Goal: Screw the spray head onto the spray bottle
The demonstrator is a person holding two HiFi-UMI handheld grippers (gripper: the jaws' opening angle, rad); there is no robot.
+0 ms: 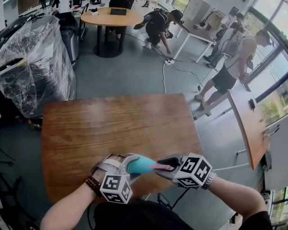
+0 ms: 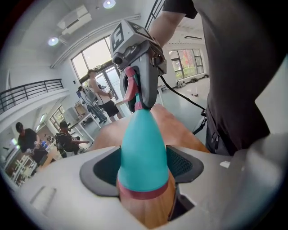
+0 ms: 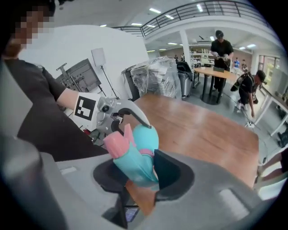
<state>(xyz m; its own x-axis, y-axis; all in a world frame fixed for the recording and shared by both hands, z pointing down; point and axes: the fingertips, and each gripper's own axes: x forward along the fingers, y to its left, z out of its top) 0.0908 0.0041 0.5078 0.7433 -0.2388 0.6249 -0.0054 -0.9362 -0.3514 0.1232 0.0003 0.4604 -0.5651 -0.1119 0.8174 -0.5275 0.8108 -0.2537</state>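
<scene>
Left gripper (image 2: 144, 165) clamps spray bottle (image 2: 142, 143), steadying it. Right gripper (image 3: 135, 170), just ahead, pinches spray head (image 3: 122, 150) at its neck, probably so 1 wrist can twist.

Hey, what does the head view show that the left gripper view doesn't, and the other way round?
Only the head view: the whole wooden table and the plastic-wrapped bundle. Only the left gripper view: the pads of the left claw pressed on the bottle's sides, plus ceiling lights. Both: the teal spray bottle, the pink spray head and the right claw gripping it.
</scene>
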